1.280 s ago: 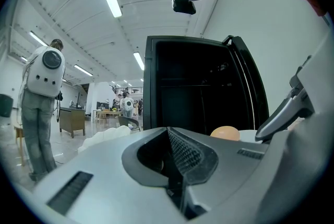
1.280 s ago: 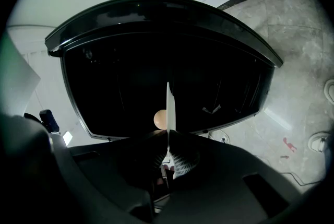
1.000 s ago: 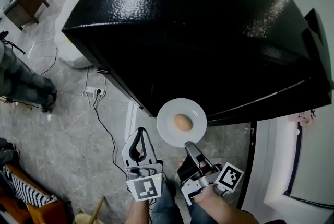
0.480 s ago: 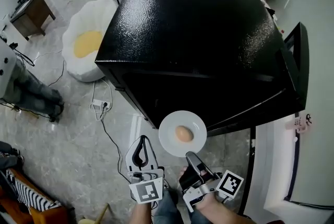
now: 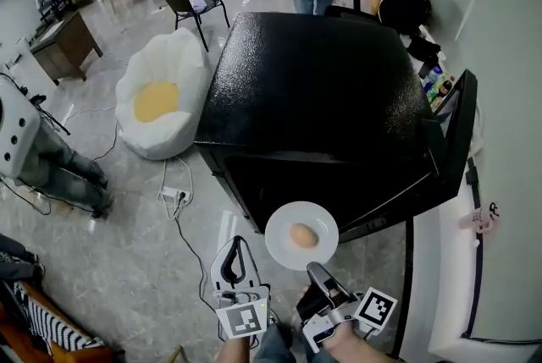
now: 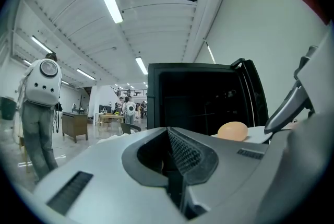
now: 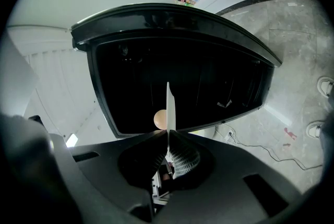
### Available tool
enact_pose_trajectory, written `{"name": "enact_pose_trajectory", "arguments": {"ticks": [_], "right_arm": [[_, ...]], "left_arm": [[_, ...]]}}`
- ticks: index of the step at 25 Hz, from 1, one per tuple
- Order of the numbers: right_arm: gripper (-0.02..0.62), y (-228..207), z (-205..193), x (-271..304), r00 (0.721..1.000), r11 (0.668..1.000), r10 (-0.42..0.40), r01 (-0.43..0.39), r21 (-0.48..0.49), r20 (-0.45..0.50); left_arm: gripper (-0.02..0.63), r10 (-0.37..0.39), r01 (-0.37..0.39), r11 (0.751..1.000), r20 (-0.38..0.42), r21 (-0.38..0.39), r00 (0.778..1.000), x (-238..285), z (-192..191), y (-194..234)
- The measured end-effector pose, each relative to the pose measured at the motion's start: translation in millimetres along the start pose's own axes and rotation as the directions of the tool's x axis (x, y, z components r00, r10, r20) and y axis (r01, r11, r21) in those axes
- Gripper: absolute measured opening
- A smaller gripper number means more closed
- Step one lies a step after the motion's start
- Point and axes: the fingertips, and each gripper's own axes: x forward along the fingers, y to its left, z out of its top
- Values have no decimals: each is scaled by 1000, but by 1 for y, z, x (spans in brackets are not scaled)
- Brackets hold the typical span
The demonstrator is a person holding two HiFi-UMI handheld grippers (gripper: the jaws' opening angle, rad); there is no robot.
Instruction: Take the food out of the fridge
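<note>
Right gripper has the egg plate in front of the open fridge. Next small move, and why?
Probably draw the plate level away from the fridge: the right gripper pinches only its rim, the egg lies loose at its middle, so any tilt could roll it off. The left gripper is shut and empty.

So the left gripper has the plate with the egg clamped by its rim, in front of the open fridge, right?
No: the right gripper clamps the plate by its rim, edge-on between its jaws in the right gripper view. The left gripper is shut, empty; egg and open fridge are as you say.
</note>
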Motion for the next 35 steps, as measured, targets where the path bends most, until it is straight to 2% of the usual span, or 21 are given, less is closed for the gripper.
{"name": "enact_pose_trajectory", "arguments": {"ticks": [20,24,35], "right_arm": [[29,92,-24,-46,999,1000,7,-8,-16,-35],[29,102,-30,-50,999,1000,4,-5,-24,-32],[29,137,-41,-57,999,999,25,-27,-40,-47]], "left_arm": [[14,10,-11,1000,38,19,999,-35,97,-16],[14,2,-4,999,42,46,999,-42,107,-12],[14,7,-11,999,63,51,998,-43,136,-10]]}}
